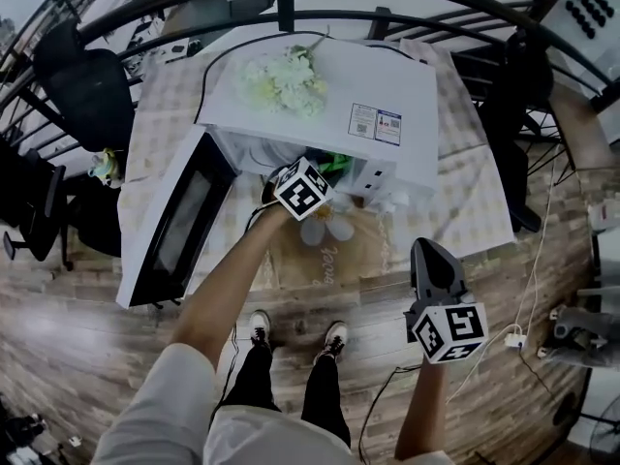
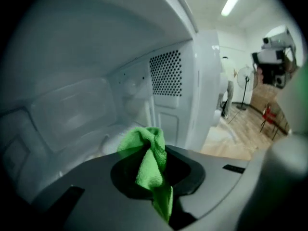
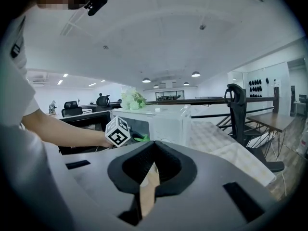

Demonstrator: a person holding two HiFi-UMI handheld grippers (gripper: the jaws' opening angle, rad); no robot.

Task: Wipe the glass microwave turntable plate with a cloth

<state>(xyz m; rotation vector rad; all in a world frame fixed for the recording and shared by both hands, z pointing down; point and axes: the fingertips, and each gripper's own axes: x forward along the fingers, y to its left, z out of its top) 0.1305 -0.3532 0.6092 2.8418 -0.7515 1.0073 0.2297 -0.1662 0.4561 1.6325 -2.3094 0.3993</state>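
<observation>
A white microwave (image 1: 329,105) stands on a checked tablecloth with its door (image 1: 179,223) swung open to the left. My left gripper (image 1: 305,188) reaches into the cavity, shut on a green cloth (image 1: 335,163). In the left gripper view the cloth (image 2: 147,160) bunches up between the jaws, over the white cavity floor (image 2: 72,134). I cannot make out the glass plate clearly; a pale rounded shape (image 2: 108,142) lies under the cloth. My right gripper (image 1: 429,256) hangs in front of the table, away from the microwave, shut on nothing.
White flowers (image 1: 286,80) lie on top of the microwave. The tablecloth's front edge (image 1: 329,264) hangs toward me. Office chairs (image 1: 82,90) stand at the left and another chair (image 3: 237,110) at the right. A cable and plug (image 1: 513,338) lie on the wooden floor.
</observation>
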